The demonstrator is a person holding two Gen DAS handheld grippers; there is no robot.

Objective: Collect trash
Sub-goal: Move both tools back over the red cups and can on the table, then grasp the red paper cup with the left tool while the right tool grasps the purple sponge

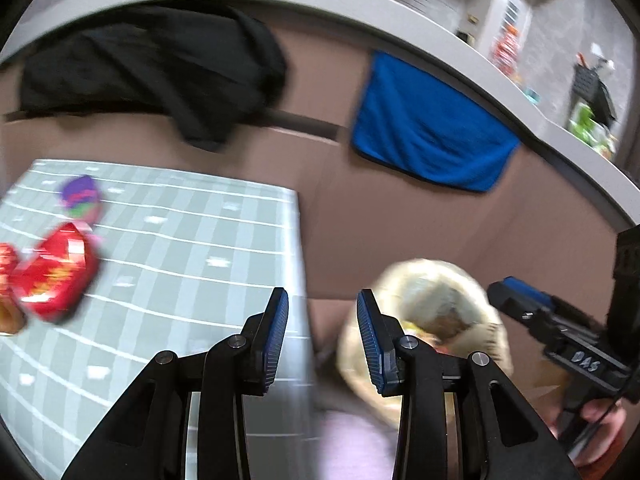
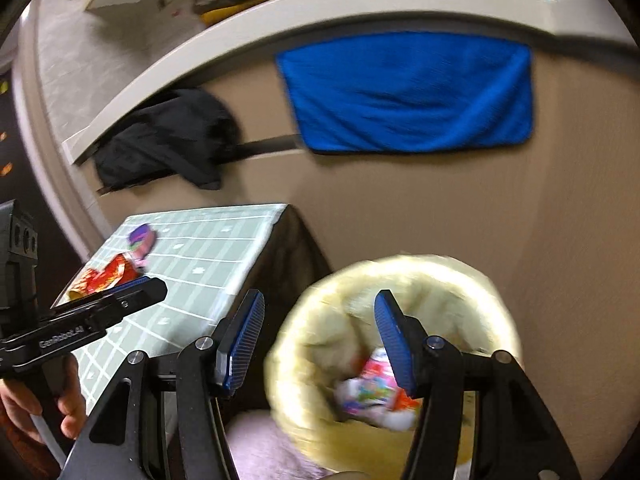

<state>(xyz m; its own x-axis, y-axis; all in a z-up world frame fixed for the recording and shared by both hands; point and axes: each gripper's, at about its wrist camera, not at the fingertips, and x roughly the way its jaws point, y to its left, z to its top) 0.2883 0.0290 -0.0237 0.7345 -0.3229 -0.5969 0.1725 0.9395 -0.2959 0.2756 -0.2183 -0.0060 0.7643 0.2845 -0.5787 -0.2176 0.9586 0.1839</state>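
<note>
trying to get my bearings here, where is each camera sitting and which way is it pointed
Left wrist: on the left gripper, facing the checked table edge with its red wrapper; jaws open, right gripper at far right.
Right wrist: on the right gripper, over the yellow-lined bin holding a pink wrapper; jaws open, left gripper and hand at left.
Shared: table, bin, blue towel, black garment.

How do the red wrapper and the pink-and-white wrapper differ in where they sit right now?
The red wrapper lies on the checked tablecloth; the pink-and-white wrapper lies inside the yellow-lined bin. The red one is uncollected, the pink-and-white one binned. Neither is held by a gripper.
</note>
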